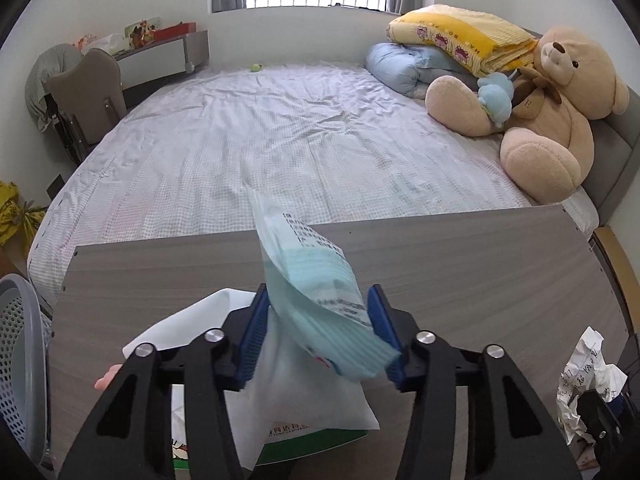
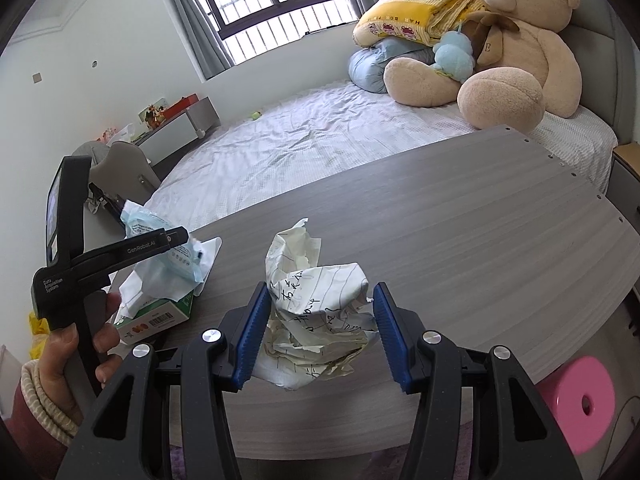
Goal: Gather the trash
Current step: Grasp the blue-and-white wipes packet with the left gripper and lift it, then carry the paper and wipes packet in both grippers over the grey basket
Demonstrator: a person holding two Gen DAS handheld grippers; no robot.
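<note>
The left gripper (image 1: pixel 318 334) fills the lower centre of its own view, blue pads pressed on a pale blue packet (image 1: pixel 320 304); the right gripper (image 2: pixel 320 334), low centre, clamps crumpled paper (image 2: pixel 320 308); the left hand (image 2: pixel 76 344) grips its handle at lower left.

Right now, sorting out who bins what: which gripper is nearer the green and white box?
Left. The left gripper, clamped on a pale blue packet, hangs directly over the box; the right gripper holds crumpled paper beside it.
</note>
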